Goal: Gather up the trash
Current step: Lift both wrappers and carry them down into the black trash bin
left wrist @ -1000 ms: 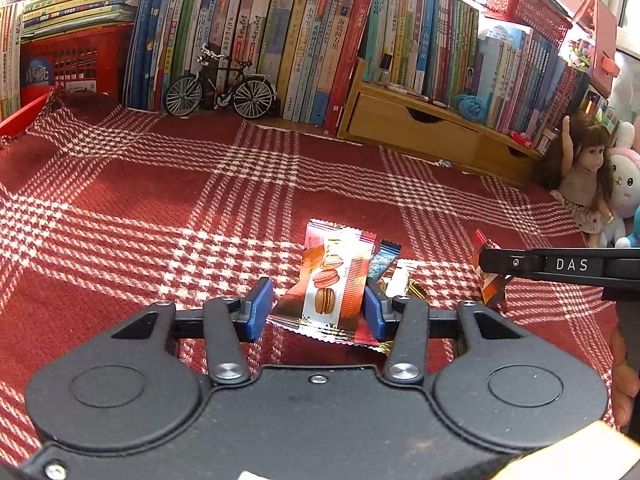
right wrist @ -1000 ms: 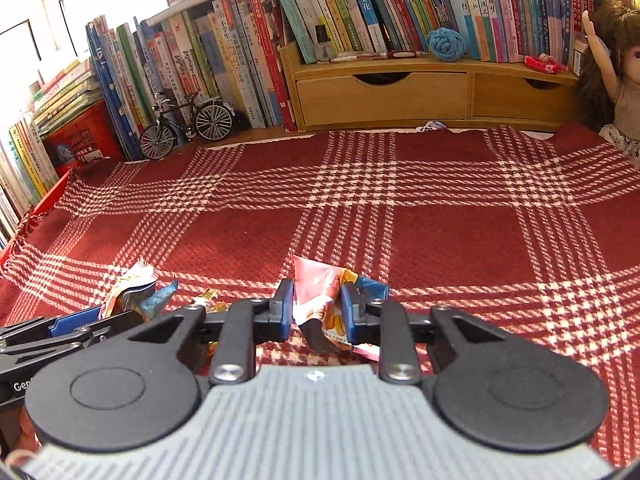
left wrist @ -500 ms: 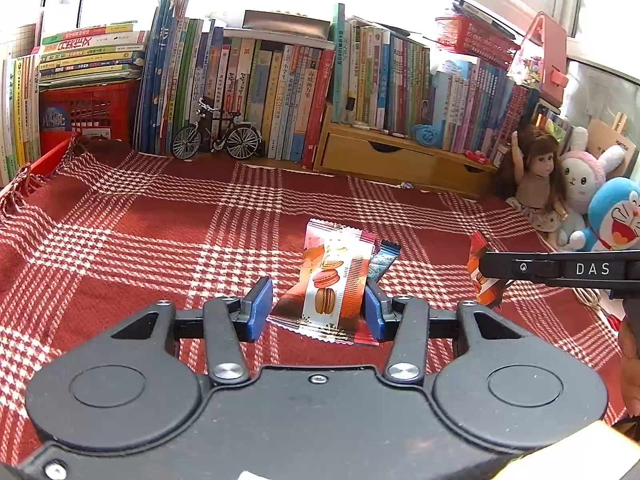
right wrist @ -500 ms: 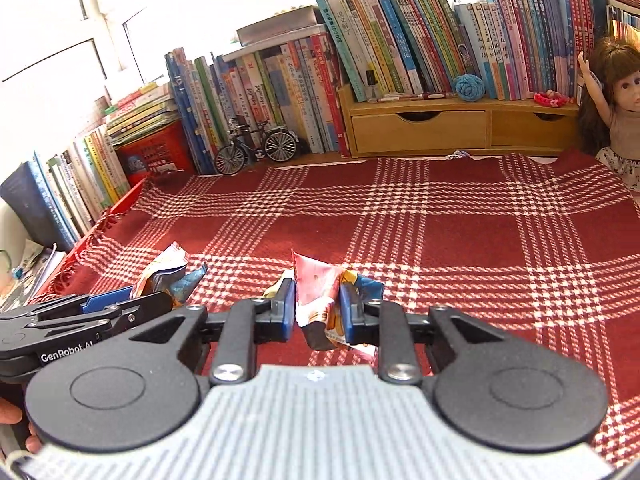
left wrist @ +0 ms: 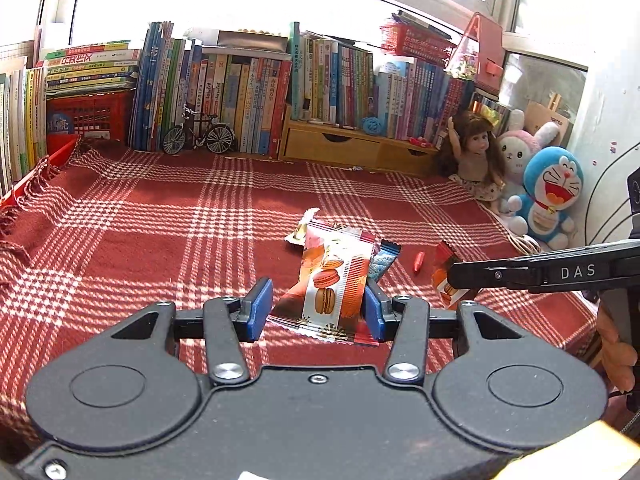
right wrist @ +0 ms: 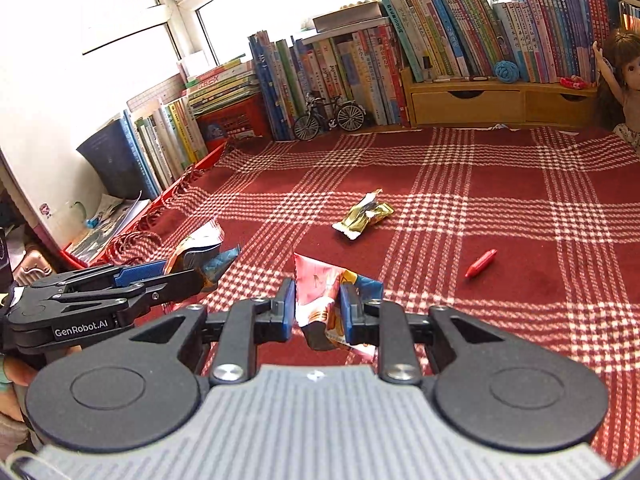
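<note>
My left gripper (left wrist: 316,308) is shut on a macaron-print wrapper (left wrist: 332,284), with a blue wrapper (left wrist: 384,258) tucked behind it, both held above the red plaid cloth (left wrist: 160,240). My right gripper (right wrist: 316,308) is shut on a crumpled pink-red wrapper (right wrist: 320,292). In the right wrist view the left gripper (right wrist: 192,280) shows at the left with its wrappers (right wrist: 200,250). In the left wrist view the right gripper (left wrist: 452,280) shows at the right. A gold wrapper (right wrist: 362,218) and a small red stick (right wrist: 482,263) lie on the cloth.
Rows of books (left wrist: 240,92), a model bicycle (left wrist: 198,134) and a wooden drawer unit (left wrist: 352,148) line the far edge. A doll (left wrist: 472,156) and plush toys (left wrist: 548,196) sit at the right. The cloth's fringed left edge (right wrist: 160,216) drops off beside a red crate (left wrist: 88,116).
Both grippers have risen from the cloth with their wrappers still held. The gold wrapper and the red stick now show lying on the cloth below.
</note>
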Tool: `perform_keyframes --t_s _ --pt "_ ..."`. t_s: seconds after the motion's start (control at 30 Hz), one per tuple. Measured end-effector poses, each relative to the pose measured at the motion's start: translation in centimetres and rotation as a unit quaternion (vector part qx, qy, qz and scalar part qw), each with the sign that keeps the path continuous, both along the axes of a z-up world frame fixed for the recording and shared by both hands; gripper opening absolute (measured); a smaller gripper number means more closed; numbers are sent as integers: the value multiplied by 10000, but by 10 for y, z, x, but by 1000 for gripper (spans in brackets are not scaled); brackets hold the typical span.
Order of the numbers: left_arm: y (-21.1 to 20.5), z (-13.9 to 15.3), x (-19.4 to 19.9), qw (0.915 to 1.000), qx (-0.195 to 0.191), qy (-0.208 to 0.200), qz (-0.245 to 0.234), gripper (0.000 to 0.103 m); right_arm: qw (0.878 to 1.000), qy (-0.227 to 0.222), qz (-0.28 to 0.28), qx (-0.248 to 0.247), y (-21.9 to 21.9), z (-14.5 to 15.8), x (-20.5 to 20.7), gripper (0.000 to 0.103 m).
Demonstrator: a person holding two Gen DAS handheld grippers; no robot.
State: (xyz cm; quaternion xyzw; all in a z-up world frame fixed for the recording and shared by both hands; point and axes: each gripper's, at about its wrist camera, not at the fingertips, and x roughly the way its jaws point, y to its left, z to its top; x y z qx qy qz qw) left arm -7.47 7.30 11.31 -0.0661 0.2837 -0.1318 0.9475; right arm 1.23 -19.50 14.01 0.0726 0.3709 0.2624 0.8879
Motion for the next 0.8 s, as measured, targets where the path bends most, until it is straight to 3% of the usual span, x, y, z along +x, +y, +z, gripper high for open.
perform_keyframes --t_s 0.2,0.4,0.57,0.8 --pt "-3 -21 -55 9991 109 237 -347 45 9989 321 336 -16 5 -18 -47 28" --pt "-13 -45 -103 9947 508 394 -805 45 9952 857 480 -11 5 -52 -77 28" --pt "-19 -78 -120 9876 639 958 -1069 45 9888 1410 478 -125 6 -95 -94 28" --pt "-25 -146 -109 9729 802 1951 -947 45 9759 2138 323 -276 9 -158 -100 28"
